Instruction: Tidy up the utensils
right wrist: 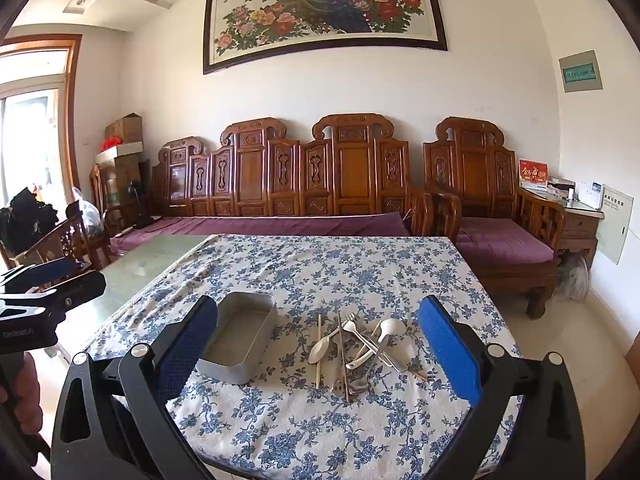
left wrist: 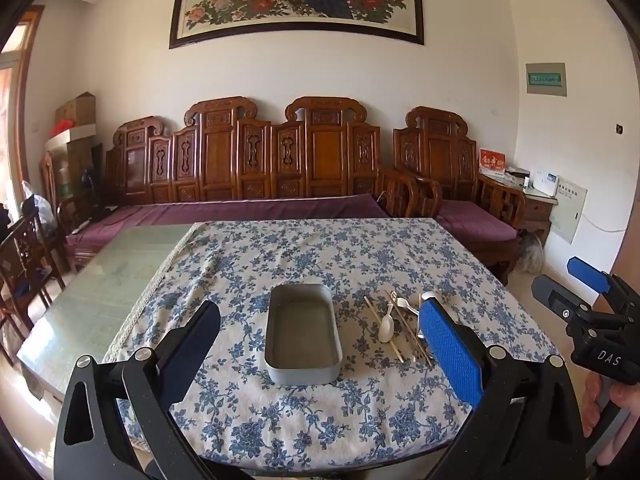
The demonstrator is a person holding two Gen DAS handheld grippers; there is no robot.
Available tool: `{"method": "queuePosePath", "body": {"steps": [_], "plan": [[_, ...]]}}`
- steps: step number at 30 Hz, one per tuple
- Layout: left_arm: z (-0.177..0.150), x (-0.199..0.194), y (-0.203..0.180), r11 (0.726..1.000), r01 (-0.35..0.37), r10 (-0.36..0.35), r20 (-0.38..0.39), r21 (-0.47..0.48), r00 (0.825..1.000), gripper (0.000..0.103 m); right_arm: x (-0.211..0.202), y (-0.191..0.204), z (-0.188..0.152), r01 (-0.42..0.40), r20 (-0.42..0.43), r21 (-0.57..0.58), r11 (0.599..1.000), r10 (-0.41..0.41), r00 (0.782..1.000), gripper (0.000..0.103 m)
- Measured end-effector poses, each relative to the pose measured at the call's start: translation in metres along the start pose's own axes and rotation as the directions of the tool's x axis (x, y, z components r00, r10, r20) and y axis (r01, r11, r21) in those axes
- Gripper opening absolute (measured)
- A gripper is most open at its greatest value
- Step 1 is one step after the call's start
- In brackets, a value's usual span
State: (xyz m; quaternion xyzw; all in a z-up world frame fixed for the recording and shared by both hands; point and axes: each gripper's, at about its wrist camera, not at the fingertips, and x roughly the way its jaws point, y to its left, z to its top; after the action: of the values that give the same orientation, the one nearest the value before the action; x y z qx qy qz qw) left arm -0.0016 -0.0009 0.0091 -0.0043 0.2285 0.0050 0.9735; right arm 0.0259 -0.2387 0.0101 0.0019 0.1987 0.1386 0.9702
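Your left gripper (left wrist: 320, 344) and right gripper (right wrist: 318, 340) hover spread, empty; metal tray (left wrist: 303, 374) and utensil pile (right wrist: 356, 350) lie near the tablecloth's (right wrist: 320, 432) front edge.

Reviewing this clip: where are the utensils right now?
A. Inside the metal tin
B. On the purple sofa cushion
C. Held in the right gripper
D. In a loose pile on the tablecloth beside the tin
D: the utensils lie heaped on the tablecloth right of the empty metal tin.

Table (right wrist: 152, 264) (floral cloth (right wrist: 360, 272)) bears metal tin (right wrist: 236, 344); utensil pile (right wrist: 360, 352).
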Motion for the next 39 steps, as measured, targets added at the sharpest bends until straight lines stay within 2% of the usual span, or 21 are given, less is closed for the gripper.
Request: {"method": "queuePosePath", "body": {"steps": [39], "plan": [[0.013, -0.018, -0.002, 1.0, 0.015, -0.015, 0.029, -0.002, 0.999, 0.097, -0.005, -0.002, 0.004, -0.006, 0.011, 0.005, 1.0, 0.006, 1.0, 0.101]]}}
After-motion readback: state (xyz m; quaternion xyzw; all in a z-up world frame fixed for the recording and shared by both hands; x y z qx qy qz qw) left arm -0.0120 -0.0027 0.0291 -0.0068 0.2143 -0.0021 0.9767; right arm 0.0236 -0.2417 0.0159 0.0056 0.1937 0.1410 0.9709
